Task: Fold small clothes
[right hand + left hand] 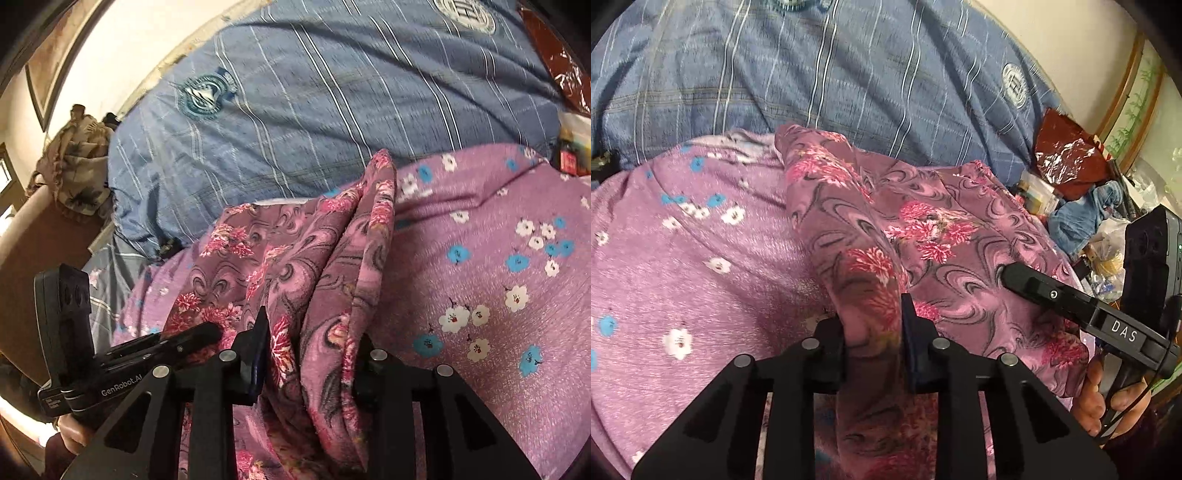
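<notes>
My left gripper (873, 328) and right gripper (314, 343) each pinch the bunched, pink-flowered mauve cloth (923, 229).

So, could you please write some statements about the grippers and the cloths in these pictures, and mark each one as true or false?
1. The left hand-held gripper is shut on the pink flowered garment. True.
2. The right hand-held gripper is open and holds nothing. False: a fold of the garment is clamped in it.
3. The garment lies on a purple sheet with white and blue flowers. True.
4. The striped blanket behind is green. False: it is blue.
5. The garment is already folded flat. False: it is bunched and partly lifted.
</notes>
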`<state>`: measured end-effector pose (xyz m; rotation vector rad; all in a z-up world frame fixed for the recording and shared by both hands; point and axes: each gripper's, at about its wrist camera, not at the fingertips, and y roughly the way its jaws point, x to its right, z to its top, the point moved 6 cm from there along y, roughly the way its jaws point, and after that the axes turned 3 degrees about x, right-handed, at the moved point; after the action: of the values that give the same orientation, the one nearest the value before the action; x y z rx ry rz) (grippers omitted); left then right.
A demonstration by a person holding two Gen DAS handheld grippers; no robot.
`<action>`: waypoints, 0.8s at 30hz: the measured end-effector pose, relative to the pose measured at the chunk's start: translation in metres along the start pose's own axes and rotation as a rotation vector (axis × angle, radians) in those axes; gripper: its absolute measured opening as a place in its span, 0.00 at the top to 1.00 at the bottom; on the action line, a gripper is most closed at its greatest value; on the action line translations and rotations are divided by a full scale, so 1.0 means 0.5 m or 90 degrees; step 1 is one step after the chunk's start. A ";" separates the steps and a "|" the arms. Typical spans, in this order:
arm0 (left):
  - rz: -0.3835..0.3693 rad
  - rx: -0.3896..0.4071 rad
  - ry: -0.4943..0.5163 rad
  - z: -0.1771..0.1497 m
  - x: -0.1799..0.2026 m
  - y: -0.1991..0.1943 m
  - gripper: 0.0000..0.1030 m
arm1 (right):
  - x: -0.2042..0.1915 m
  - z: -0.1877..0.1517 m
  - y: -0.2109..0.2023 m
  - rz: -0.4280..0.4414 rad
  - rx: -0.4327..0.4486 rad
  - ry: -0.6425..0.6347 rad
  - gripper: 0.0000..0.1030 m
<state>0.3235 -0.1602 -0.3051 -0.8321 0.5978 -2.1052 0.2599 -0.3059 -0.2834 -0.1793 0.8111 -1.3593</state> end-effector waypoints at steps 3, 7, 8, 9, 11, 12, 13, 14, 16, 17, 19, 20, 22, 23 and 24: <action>0.003 0.022 0.007 0.009 -0.002 -0.040 0.79 | -0.022 0.004 -0.015 0.010 0.010 -0.007 0.68; 0.016 0.045 0.020 0.013 -0.011 -0.084 0.79 | -0.067 -0.002 -0.027 0.029 0.020 -0.013 0.68; 0.022 0.050 0.025 0.013 -0.013 -0.095 0.79 | -0.078 -0.004 -0.030 0.034 0.022 -0.013 0.68; 0.029 0.056 0.031 0.012 -0.017 -0.107 0.79 | -0.089 -0.006 -0.029 0.039 0.023 -0.013 0.68; 0.043 0.066 0.038 0.010 -0.030 -0.134 0.79 | -0.111 -0.013 -0.028 0.051 0.024 -0.009 0.68; 0.049 0.071 0.038 0.009 -0.037 -0.145 0.79 | -0.120 -0.016 -0.027 0.057 0.024 -0.008 0.68; 0.054 0.074 0.036 0.006 -0.044 -0.155 0.79 | -0.134 -0.023 -0.022 0.064 0.020 -0.006 0.68; 0.058 0.076 0.034 0.005 -0.052 -0.164 0.79 | -0.147 -0.028 -0.017 0.069 0.015 -0.005 0.68; 0.074 0.079 0.025 0.000 -0.076 -0.187 0.79 | -0.173 -0.039 -0.006 0.078 0.008 -0.007 0.68; 0.079 0.080 0.022 -0.003 -0.083 -0.195 0.79 | -0.184 -0.044 -0.002 0.081 0.006 -0.008 0.68; 0.091 0.085 0.016 -0.007 -0.103 -0.214 0.79 | -0.213 -0.057 0.008 0.088 0.001 -0.015 0.68; 0.098 0.086 0.014 -0.010 -0.114 -0.224 0.79 | -0.221 -0.061 0.012 0.089 -0.001 -0.018 0.68; 0.102 0.086 0.012 -0.016 -0.124 -0.234 0.79 | -0.242 -0.072 0.019 0.091 -0.005 -0.026 0.68; 0.105 0.087 0.012 -0.019 -0.132 -0.243 0.79 | -0.252 -0.078 0.023 0.092 -0.007 -0.029 0.68; 0.107 0.088 0.013 -0.022 -0.137 -0.247 0.79 | -0.259 -0.083 0.027 0.093 -0.009 -0.029 0.68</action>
<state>0.2878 -0.0315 -0.2573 -0.6606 0.5085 -1.9786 0.2465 -0.1708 -0.2675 -0.1577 0.7812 -1.2082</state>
